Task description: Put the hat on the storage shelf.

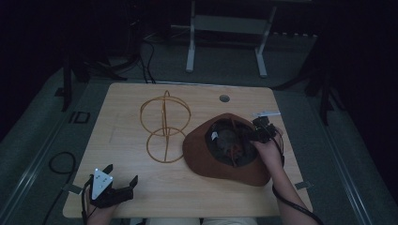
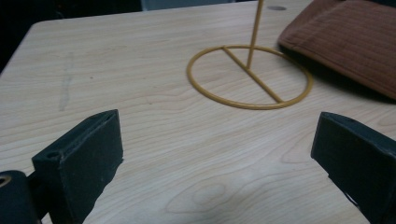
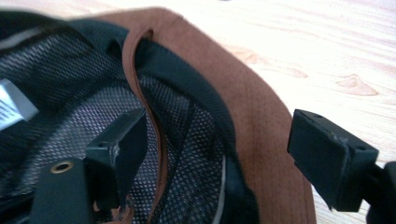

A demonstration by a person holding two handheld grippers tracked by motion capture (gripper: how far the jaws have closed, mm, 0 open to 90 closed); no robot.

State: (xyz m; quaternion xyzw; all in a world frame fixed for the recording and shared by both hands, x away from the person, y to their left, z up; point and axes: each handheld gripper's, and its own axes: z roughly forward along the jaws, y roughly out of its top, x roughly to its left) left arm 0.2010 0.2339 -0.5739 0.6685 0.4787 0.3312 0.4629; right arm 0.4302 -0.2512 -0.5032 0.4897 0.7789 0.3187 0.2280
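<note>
Upside-down brown hat [image 1: 220,164], mesh-lined inside.

Black left gripper [image 1: 123,183] carries a grey triangular plate; right gripper [image 1: 261,130] trails black cable.

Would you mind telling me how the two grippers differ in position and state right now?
The left gripper rests near the table's front left corner, far from the hat; the right gripper straddles the hat's brim. The left gripper's jaws bracket bare wood; the right has one jaw inside the crown, one outside. Both are open.
</note>
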